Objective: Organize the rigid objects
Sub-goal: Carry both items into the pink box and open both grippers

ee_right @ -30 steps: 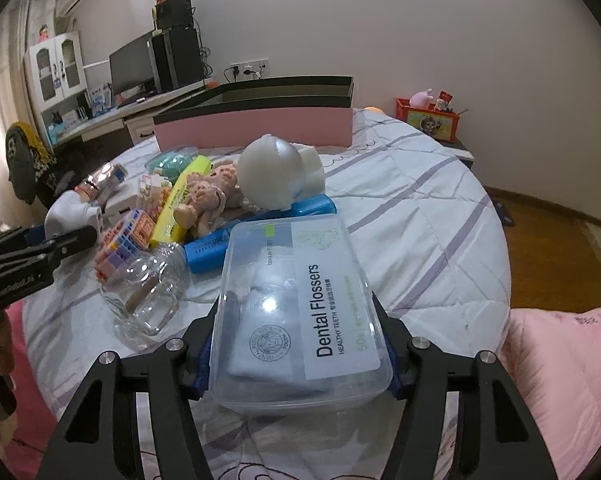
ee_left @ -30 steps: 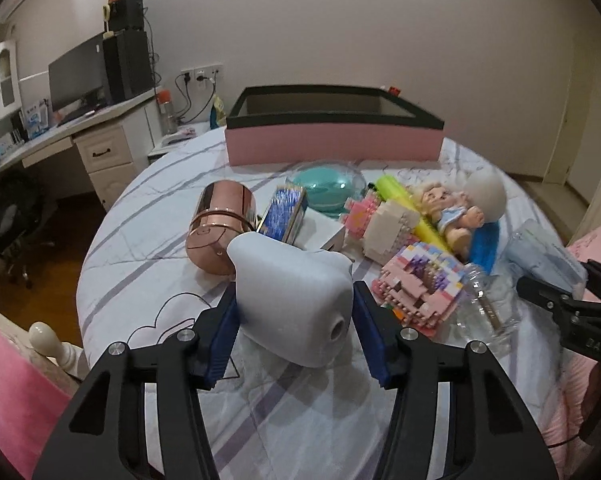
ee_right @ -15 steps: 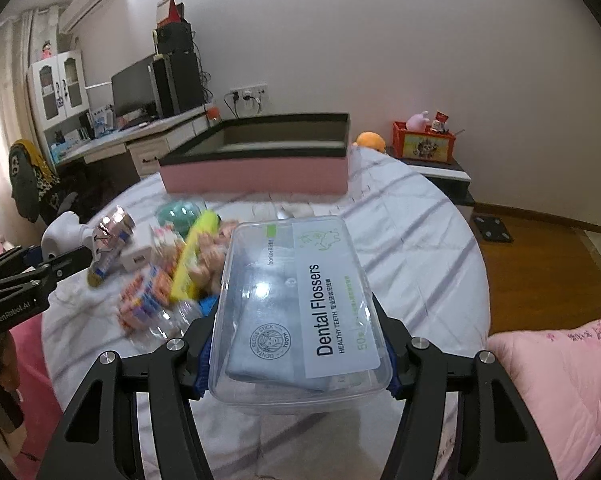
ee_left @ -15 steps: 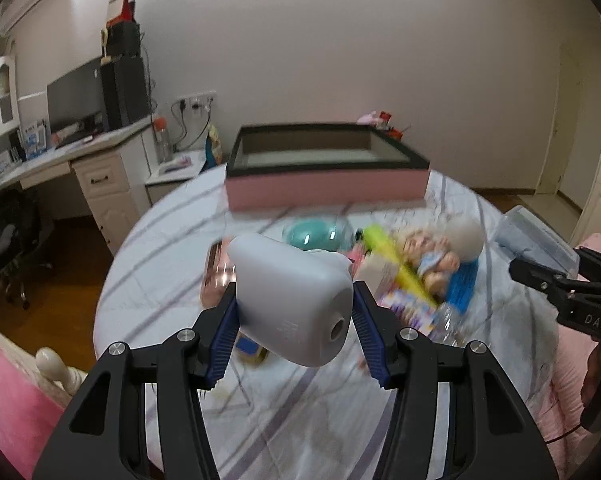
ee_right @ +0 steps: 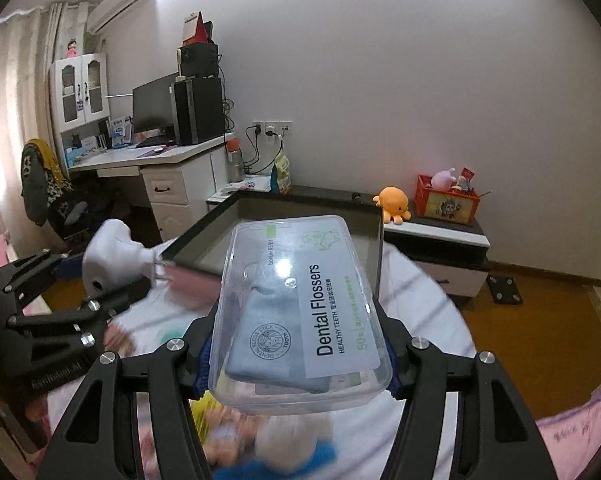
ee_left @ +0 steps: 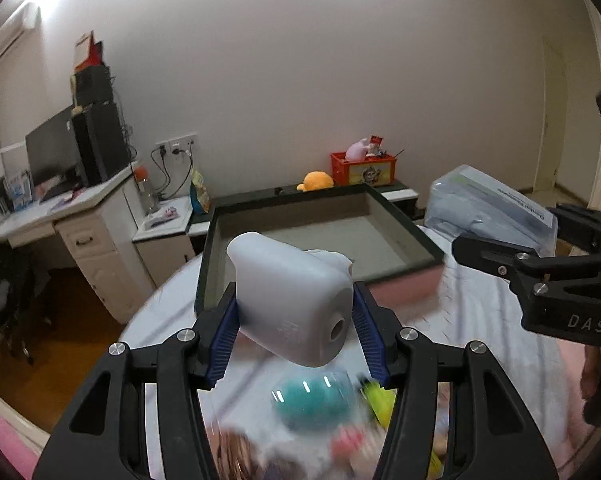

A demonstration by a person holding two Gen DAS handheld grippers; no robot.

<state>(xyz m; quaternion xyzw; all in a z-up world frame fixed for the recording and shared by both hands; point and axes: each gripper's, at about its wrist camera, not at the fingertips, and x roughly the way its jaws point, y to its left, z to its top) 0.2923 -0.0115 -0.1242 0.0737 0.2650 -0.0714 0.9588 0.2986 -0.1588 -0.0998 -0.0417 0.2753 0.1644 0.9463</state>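
Clamping a white plastic device [ee_left: 290,300] between their blue pads [ee_left: 222,336], the left tongs [ee_left: 294,330] hold it in the air in the left wrist view, in front of the near rim of a pink box with a dark rim [ee_left: 400,284]. That box sits open on the quilted round surface [ee_left: 496,320]. Below the device, blurred, lie a teal ball under a clear dome [ee_left: 312,400] and a yellow marker [ee_left: 378,400]. At the right edge the right tongs [ee_left: 500,236] carry a clear box beside the pink box's right corner. Turning to the right wrist view, the right tongs [ee_right: 296,352] grip a clear Dental Flossers box [ee_right: 300,312] by its long sides, held clear of the surface before the pink box [ee_right: 188,280]. At left the left tongs [ee_right: 96,276] appear with the white device [ee_right: 108,256] between their pads, near the box's left corner. A blurred blue toy [ee_right: 316,456] lies below the flossers box.
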